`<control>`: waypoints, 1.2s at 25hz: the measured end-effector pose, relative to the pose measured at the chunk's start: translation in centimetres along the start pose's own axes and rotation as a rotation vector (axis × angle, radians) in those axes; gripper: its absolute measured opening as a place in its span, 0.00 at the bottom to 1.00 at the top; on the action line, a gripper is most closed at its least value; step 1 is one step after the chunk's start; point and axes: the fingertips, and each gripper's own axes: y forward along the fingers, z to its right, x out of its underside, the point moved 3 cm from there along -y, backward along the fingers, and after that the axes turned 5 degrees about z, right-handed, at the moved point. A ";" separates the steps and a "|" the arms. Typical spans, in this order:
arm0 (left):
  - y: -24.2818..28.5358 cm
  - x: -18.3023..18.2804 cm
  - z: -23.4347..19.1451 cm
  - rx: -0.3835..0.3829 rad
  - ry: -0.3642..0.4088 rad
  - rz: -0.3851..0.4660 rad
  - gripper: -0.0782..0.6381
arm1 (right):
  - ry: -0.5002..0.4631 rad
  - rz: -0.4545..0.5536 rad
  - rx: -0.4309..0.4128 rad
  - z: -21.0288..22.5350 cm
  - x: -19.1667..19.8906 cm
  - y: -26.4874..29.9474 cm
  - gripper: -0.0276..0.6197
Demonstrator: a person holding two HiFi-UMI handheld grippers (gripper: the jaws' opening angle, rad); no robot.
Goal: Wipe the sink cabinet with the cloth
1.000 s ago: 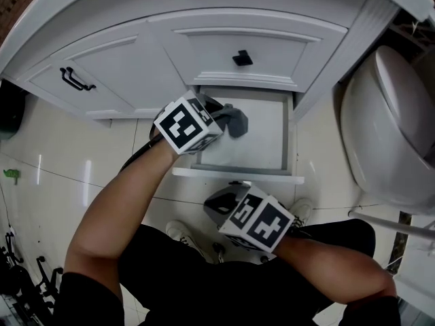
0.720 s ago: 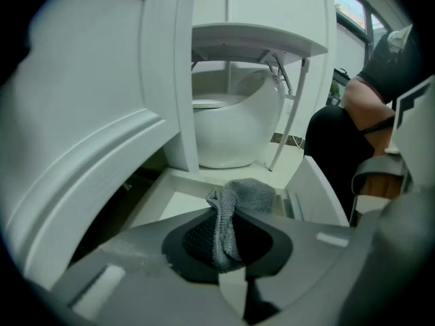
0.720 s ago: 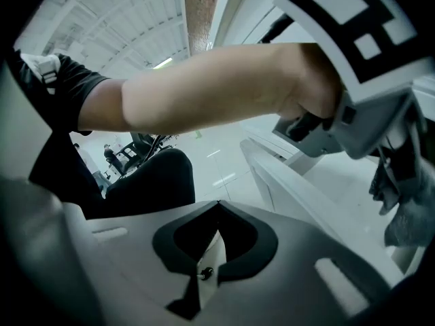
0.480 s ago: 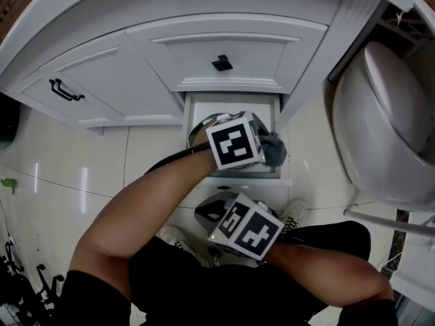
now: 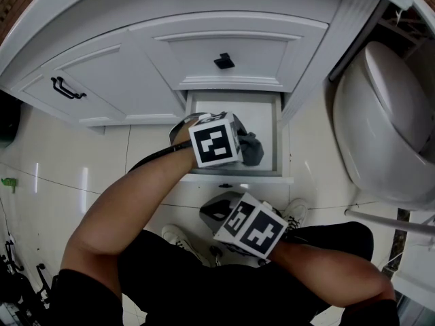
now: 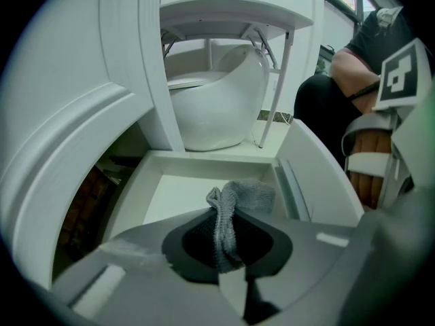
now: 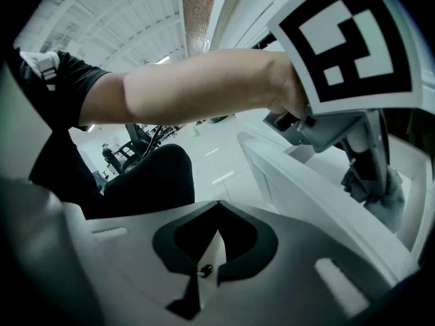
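While my left gripper (image 6: 230,251) pinches the cloth (image 6: 238,194) down in the open drawer (image 5: 264,111), I'd press it flat and sweep into the corners (overlapping strokes). My right gripper (image 7: 204,267) hangs closed, empty, outside the drawer.

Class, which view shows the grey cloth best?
Left gripper view: the cloth sits central, clamped in the left gripper over the drawer. Head view: the cube hides most. Right gripper view: a scrap at the edge.
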 end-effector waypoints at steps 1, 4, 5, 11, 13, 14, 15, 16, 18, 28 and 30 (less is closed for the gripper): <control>-0.2 1.0 -0.1 -0.007 -0.008 -0.023 0.16 | -0.001 0.000 0.000 0.0 0.0 0.0 0.05; -1.2 3.1 -0.5 -0.028 -0.028 -0.056 0.16 | -0.002 -0.002 0.001 -0.1 0.1 0.2 0.05; -1.6 3.7 -0.6 -0.035 -0.035 -0.063 0.16 | -0.003 -0.002 0.000 -0.1 0.0 0.2 0.05; -3.9 5.9 -0.8 -0.063 -0.046 -0.077 0.16 | -0.008 -0.004 -0.005 -0.3 -0.2 0.5 0.05; -4.5 6.9 -0.7 -0.069 -0.053 -0.099 0.16 | -0.009 -0.007 -0.005 -0.3 -0.2 0.6 0.05; -4.9 7.3 -0.8 -0.074 -0.056 -0.104 0.16 | -0.009 -0.008 -0.004 -0.3 -0.2 0.7 0.05; -5.2 7.8 -0.8 -0.078 -0.063 -0.107 0.16 | -0.009 -0.010 -0.003 -0.3 -0.1 0.8 0.05; -5.7 8.1 -0.9 -0.084 -0.071 -0.107 0.16 | -0.008 -0.010 -0.002 -0.3 -0.1 0.8 0.05; -6.7 8.4 -1.1 -0.104 -0.068 -0.104 0.16 | -0.007 -0.008 -0.001 -0.3 -0.1 0.8 0.05; -8.5 10.7 -0.5 -0.122 -0.080 -0.141 0.16 | -0.006 -0.011 0.013 -0.3 0.0 0.9 0.05; -8.7 10.4 -0.5 -0.126 -0.063 -0.146 0.16 | -0.007 -0.011 0.017 -0.2 0.0 1.0 0.05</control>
